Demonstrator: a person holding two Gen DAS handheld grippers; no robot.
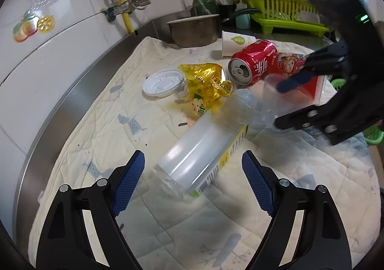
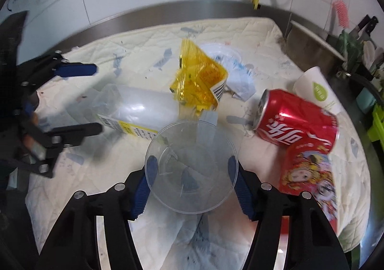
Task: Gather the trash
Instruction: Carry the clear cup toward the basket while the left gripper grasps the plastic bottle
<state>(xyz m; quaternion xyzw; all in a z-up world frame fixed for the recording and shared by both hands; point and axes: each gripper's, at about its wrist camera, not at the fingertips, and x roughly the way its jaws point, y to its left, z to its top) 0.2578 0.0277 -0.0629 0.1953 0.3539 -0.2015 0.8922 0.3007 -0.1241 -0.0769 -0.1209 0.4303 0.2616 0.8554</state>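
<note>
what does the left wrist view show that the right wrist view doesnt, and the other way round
Only the left wrist view: the full green dish rack, the white plastic lid, and the left gripper, jaws open around the bottle's base.

Only the right wrist view: the clear cup seen rim-on with the right gripper pads against its sides.

Both: plastic bottle, yellow wrapper, red can, paper cup, quilted cloth.
</note>
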